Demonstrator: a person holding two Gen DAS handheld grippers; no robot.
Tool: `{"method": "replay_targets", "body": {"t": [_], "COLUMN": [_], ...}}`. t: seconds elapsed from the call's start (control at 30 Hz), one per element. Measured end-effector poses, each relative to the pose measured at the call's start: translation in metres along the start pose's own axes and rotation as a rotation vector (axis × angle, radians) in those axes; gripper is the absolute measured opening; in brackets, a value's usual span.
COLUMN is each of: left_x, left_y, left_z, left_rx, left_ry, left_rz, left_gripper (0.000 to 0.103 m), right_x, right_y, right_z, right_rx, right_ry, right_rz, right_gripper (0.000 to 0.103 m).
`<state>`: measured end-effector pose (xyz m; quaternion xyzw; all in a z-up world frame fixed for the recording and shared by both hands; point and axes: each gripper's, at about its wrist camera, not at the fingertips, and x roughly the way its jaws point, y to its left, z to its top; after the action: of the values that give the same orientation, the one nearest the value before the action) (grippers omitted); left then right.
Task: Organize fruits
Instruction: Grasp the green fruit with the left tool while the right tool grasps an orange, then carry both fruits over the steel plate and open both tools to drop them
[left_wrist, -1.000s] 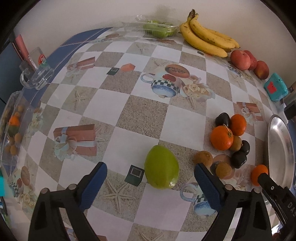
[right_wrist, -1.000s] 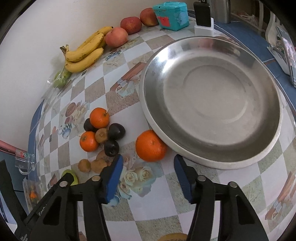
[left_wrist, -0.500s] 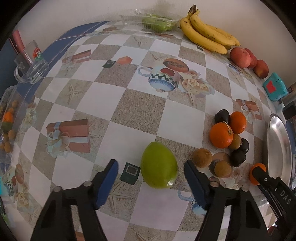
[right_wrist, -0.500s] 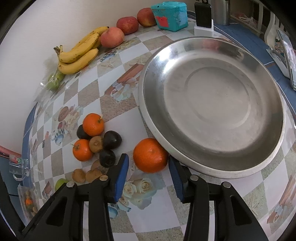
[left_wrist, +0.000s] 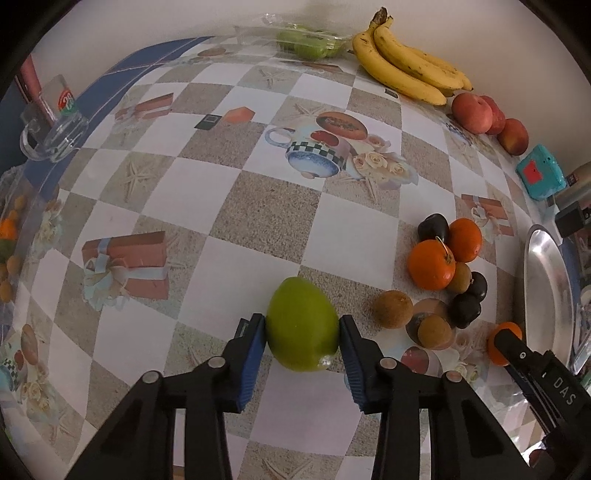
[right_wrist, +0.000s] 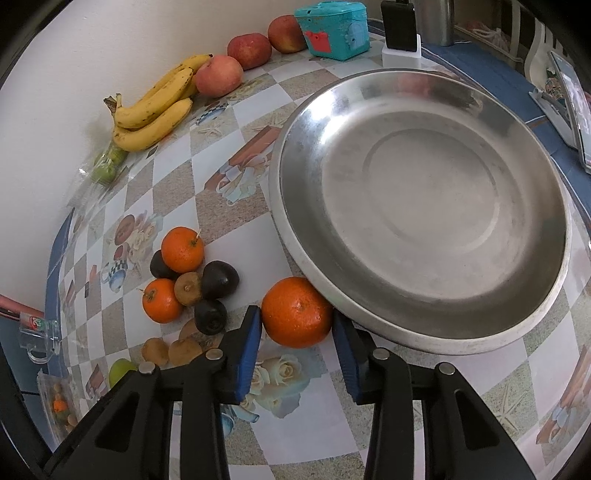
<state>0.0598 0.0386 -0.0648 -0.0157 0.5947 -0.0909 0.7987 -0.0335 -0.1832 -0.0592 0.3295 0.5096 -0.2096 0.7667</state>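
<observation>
With both grippers sitting low over the surface (left_wrist: 258, 218), the left gripper (left_wrist: 302, 325) is bracketing the green fruit (left_wrist: 302, 325): jaws closed in to the fruit's width, both blue pads touching its sides. Fruit is resting on the surface, left of the tray (left_wrist: 546, 291), well apart from it.

Right gripper (right_wrist: 297, 325) is doing the same on the orange (right_wrist: 297, 313): jaws narrowed to the orange, left pad touching, right pad at its edge. Orange is sitting on the surface against the tray's near-left rim (right_wrist: 295, 236), touching it.

Small-fruit cluster (right_wrist: 190, 280) is lying left of the tray, near it: two oranges, dark fruits, brown ones. Bananas (right_wrist: 155, 107) and apples (right_wrist: 236, 61) are lying beyond the tray's far-left side, along the wall. Teal box (right_wrist: 334, 27) is standing just behind the tray. Glass mug (left_wrist: 51, 129) is sitting far left of the tray.
</observation>
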Motion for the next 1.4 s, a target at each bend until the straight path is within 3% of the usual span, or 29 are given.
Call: {"method": "replay_targets", "body": {"t": [0.5,0.73,1.07,1.4], "left_x": [-0.024,-0.028,-0.043,-0.045], "left_y": [0.01,0.008,-0.011,-0.051], "left_z": [0.002,0.01,0.046,0.065], "left_rx": [-0.064,-0.087,-0.104,-0.074], "left_ry": [-0.092,-0.091,-0.124,-0.136], "left_rz": [-0.021,-0.029,-0.059,-0.111], "left_gripper": [0.043,0.043,0.043,0.043], "right_x": [-0.026,-0.031,-0.049,-0.053], "right_y": [0.022,0.024,0.026,0.003], "right_z": [-0.001,0.004,0.019,0.042], "right_rx": [-0.067,-0.078,-0.088,-0.02], "right_ry": [-0.06,-0.071,-0.131,-0.145], "right_rz": [0.071,0.074,0.065,0.039], "right_gripper": [0.04,0.04,0.04,0.04]}}
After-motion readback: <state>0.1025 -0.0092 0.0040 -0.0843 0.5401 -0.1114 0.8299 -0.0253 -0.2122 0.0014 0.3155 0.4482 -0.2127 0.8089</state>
